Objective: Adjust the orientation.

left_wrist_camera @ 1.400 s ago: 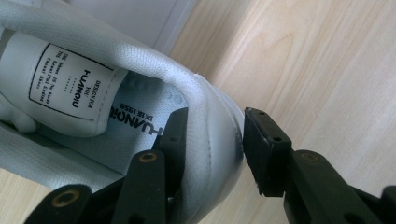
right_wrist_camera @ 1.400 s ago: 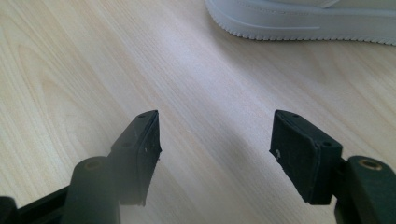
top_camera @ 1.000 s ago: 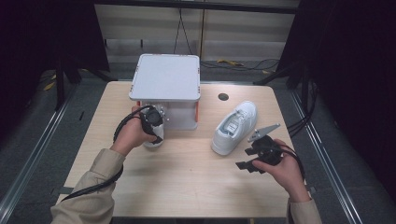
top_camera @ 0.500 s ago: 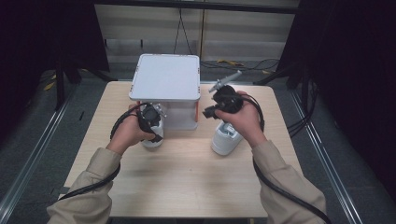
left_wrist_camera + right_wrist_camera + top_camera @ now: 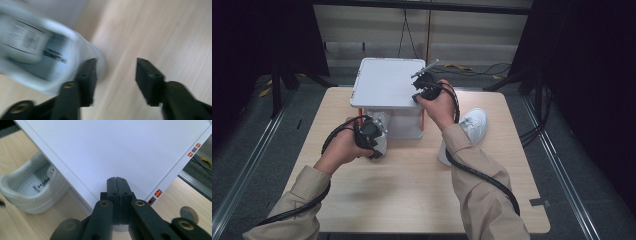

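White sneaker (image 5: 37,50) lies heel-first beside the white box (image 5: 384,82), one pad of my half-open left gripper (image 5: 115,75) inside its collar; my right gripper (image 5: 117,195), clamped empty, hovers over that box's lid.

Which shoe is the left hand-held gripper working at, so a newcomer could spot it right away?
Start at the white box standing at the far middle of the wooden table. Against its front left corner sits a white sneaker with its opening up, at the left hand-held gripper, one jaw at its rim. The other white sneaker lies to the box's right, beside the right forearm.
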